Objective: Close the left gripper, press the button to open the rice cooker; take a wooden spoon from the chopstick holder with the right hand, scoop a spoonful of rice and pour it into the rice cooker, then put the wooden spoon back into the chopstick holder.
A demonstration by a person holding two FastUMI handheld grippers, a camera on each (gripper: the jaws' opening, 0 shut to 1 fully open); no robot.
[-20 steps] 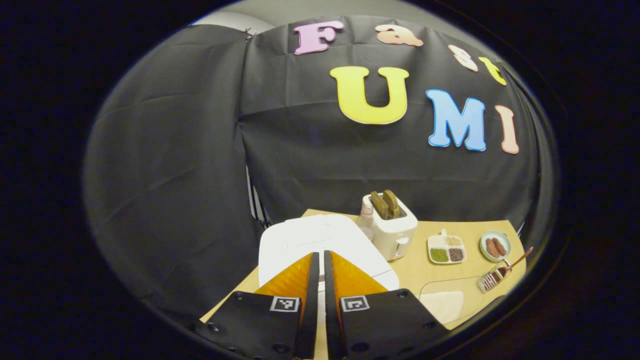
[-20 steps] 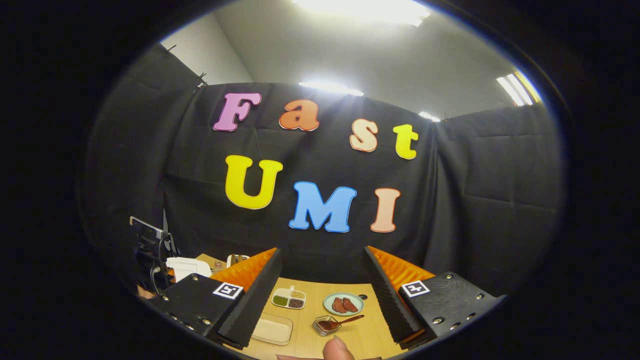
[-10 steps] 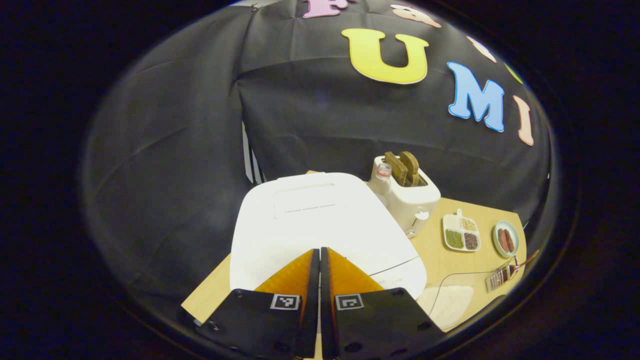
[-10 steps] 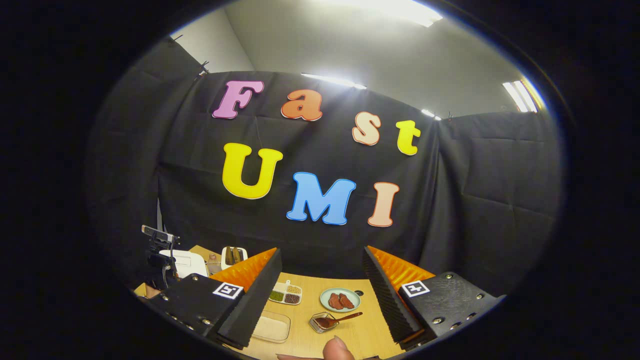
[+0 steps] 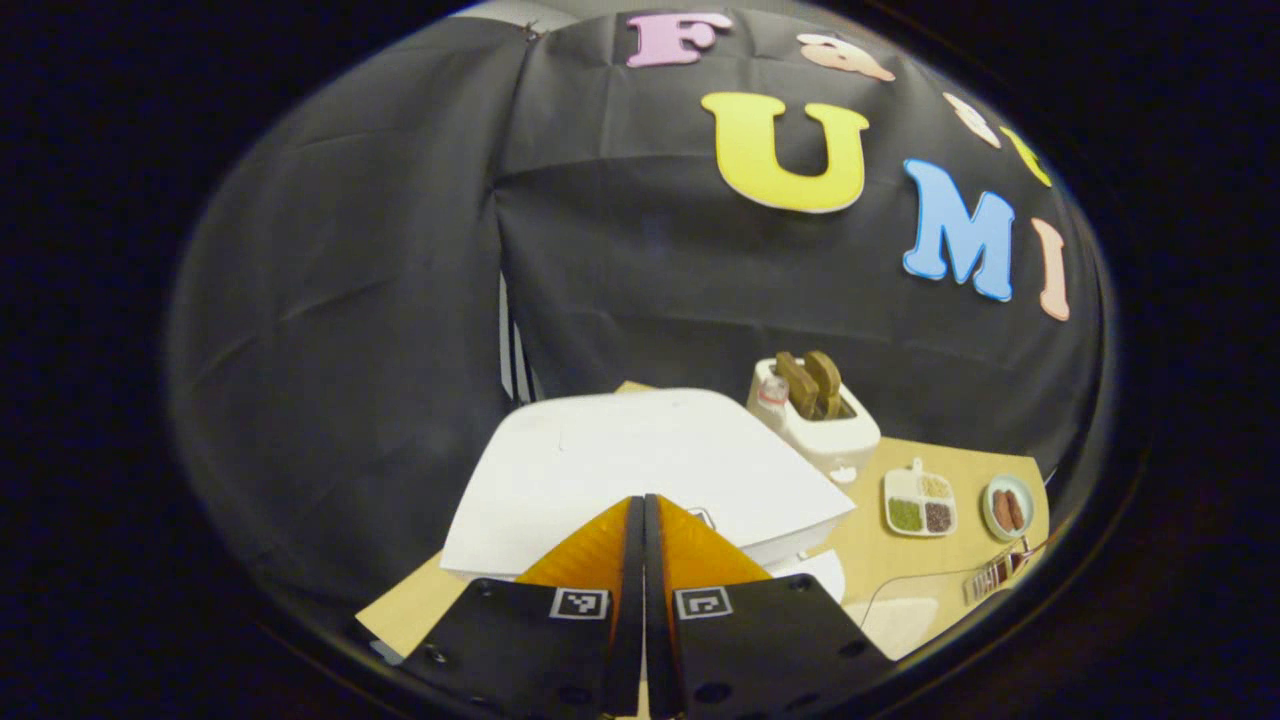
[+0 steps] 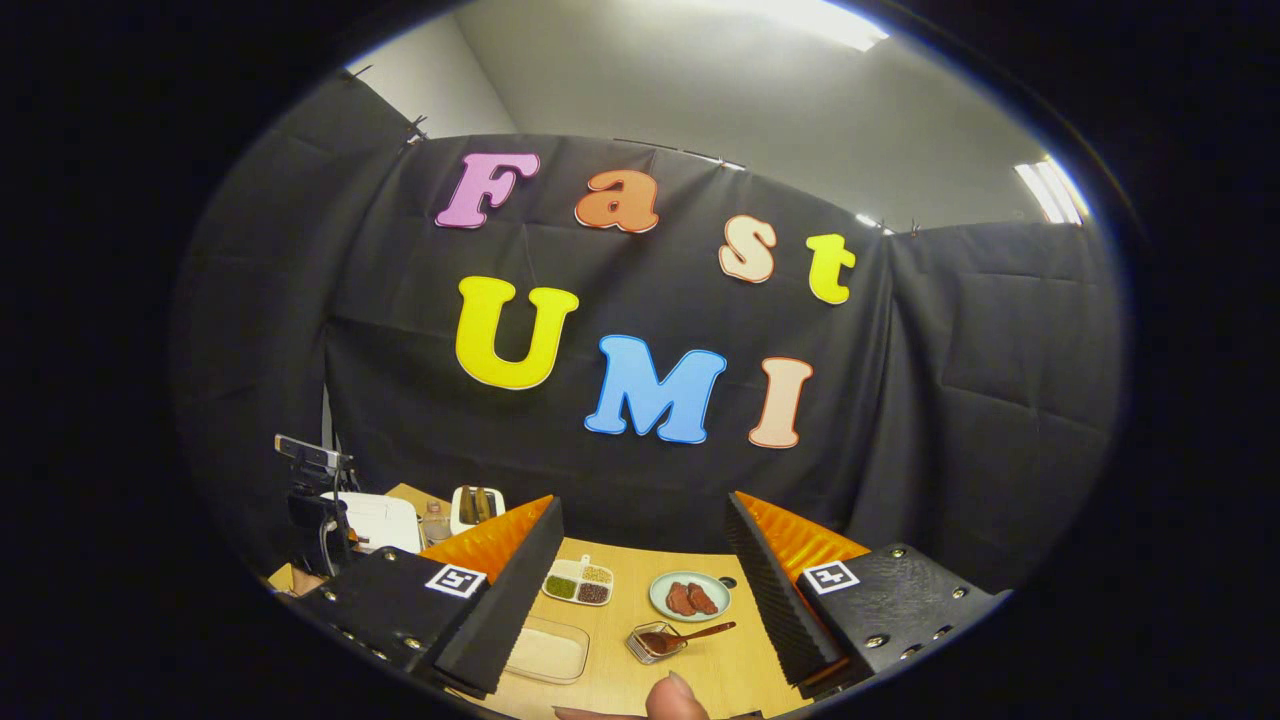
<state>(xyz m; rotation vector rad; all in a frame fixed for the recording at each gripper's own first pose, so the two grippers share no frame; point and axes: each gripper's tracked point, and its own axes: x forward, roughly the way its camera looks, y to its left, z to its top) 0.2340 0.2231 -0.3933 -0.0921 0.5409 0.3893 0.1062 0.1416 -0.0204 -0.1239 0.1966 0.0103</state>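
The left gripper (image 5: 643, 510), jaws clenched with nothing between them, is sitting at the front edge of the cooker (image 5: 640, 470), whose lid is lifting. No readable writing is showing on anything. Past the cooker a toaster (image 5: 815, 420) is standing on the table (image 5: 880, 540). The right gripper (image 6: 645, 560) is hanging with jaws released; ahead of them the spoon (image 6: 690, 634) is lying in its holder (image 6: 652, 645), beside a rice box (image 6: 545, 655).

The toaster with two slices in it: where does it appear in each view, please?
Left gripper view: toaster right of centre, just behind the rice cooker's raised lid.
Right gripper view: toaster small, lower left, near the table's far edge.
Shared landmark: the divided dish.
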